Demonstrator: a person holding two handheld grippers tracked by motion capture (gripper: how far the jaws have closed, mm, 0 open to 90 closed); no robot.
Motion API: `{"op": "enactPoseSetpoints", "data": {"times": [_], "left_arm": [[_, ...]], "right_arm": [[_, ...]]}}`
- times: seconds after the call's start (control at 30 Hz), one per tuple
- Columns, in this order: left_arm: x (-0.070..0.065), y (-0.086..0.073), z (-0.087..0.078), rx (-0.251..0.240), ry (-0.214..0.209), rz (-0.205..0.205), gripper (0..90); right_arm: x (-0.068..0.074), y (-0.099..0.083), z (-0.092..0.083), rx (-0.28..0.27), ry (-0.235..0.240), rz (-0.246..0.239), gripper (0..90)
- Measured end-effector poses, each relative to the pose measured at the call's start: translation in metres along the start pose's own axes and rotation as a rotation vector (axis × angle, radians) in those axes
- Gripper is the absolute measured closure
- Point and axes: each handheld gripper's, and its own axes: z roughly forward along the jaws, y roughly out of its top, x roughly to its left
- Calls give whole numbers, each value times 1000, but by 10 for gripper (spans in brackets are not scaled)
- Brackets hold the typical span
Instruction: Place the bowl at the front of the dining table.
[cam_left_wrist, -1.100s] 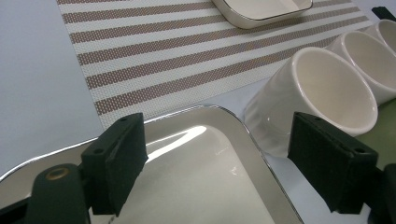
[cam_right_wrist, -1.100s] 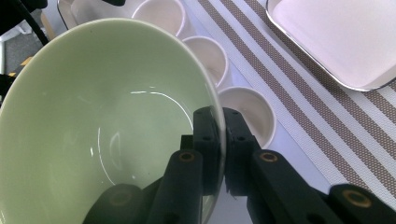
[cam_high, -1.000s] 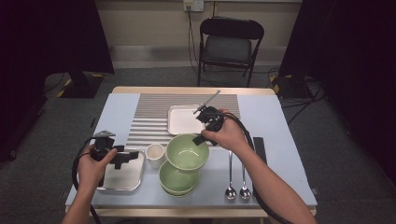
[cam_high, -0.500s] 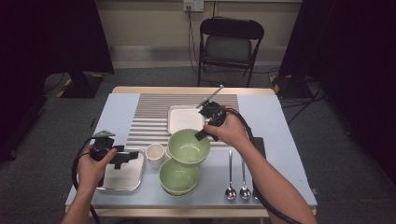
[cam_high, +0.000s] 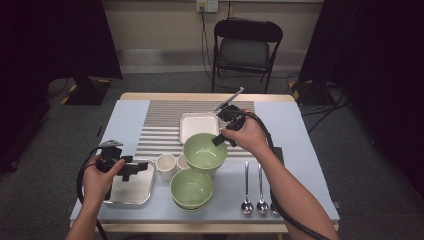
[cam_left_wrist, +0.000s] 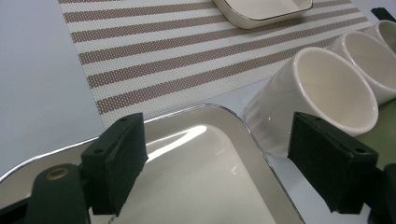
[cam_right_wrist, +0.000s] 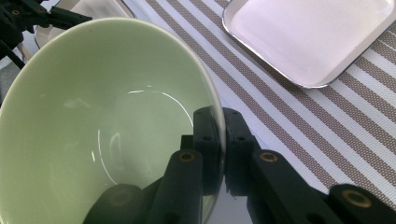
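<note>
A pale green bowl (cam_high: 204, 152) hangs tilted above the near edge of the striped placemat (cam_high: 160, 127), pinched by its rim wall in the right gripper (cam_high: 220, 138); in the right gripper view the two black jaws stand closed on that thin wall, one pad inside the bowl (cam_right_wrist: 107, 121) and one outside. Directly toward the person from it, more green bowls sit nested as a stack (cam_high: 191, 188) on the blue table (cam_high: 300, 145), so the lifted bowl appears to have been separated from that stack and is not yet set down anywhere. Beside the stack stand two small white cups (cam_high: 165, 164), and beyond the held bowl lies a white square plate (cam_high: 196, 125) on the mat, possibly the destination, though this cannot be confirmed. Two spoons (cam_high: 252, 187) lie untouched to the right of the stack. The left gripper (cam_high: 131, 170) hovers over a shiny metal tray (cam_high: 131, 187), its jaws spread wide with nothing between them. Judged from this layout, the work is at an early stage: one bowl in transit, the remaining pieces unplaced.
</note>
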Motion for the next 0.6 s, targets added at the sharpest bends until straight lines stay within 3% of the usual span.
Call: {"op": "enactPoseSetpoints", "data": {"times": [0.6], "left_arm": [[1,0,-1,-3,2,1,190]], "right_arm": [[-17,3,1,-27,-27,63,858]]}}
